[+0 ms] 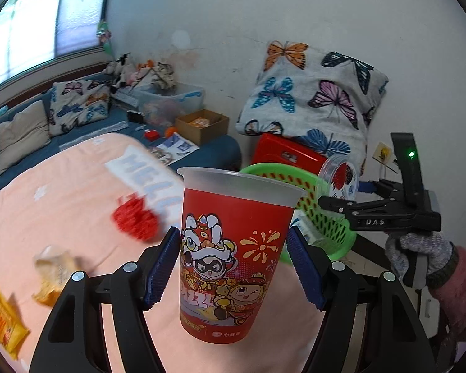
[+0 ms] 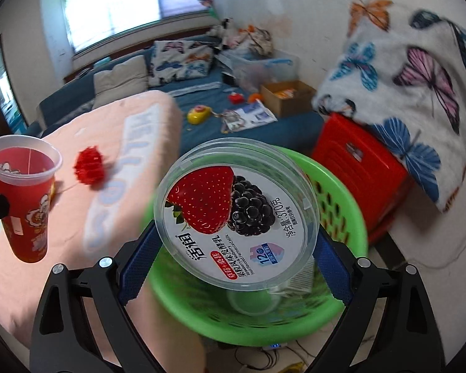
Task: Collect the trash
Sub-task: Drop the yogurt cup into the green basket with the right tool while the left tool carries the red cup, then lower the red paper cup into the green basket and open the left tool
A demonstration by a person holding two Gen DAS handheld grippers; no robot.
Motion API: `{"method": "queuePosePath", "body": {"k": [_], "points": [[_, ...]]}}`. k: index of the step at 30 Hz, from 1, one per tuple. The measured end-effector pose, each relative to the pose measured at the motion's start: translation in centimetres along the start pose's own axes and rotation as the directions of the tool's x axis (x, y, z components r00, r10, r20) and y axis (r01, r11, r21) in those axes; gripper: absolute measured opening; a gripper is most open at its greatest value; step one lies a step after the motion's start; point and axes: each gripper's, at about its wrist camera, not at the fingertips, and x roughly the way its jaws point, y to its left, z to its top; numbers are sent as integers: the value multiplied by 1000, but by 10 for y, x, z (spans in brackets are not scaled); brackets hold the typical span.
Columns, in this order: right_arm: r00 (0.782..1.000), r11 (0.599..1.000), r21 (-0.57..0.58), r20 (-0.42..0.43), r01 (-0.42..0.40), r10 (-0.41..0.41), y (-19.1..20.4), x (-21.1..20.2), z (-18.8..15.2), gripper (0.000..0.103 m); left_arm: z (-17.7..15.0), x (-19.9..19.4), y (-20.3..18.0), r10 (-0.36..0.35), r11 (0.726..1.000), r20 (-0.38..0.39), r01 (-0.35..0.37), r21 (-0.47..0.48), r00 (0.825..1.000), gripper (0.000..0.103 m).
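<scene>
Right now the left gripper [image 1: 234, 267] is clamping a red printed cup [image 1: 233, 258] upright between its blue pads, carrying it above the pink blanket [image 1: 77, 211]. Beside it, the right gripper [image 2: 233, 248] is gripping a round yogurt tub [image 2: 236, 217], tilted, over the green basket [image 2: 341, 205]. Wrappers [image 1: 52, 273] and a red tuft [image 1: 135, 219] are lying on the blanket.
</scene>
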Motion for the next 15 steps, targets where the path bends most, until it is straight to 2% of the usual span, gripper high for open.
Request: {"method": "queuePosePath", "body": {"k": [7,15], "points": [[1000,997,72,-27,6,-4,-32,10,-7,93,24,32,-31,-35,999,-15,36,32,999,68],[1000,995,95,-20,-15,17,-40,8,-10,96,46,68,-58,-68,996,-38,70,50,997,68]]}}
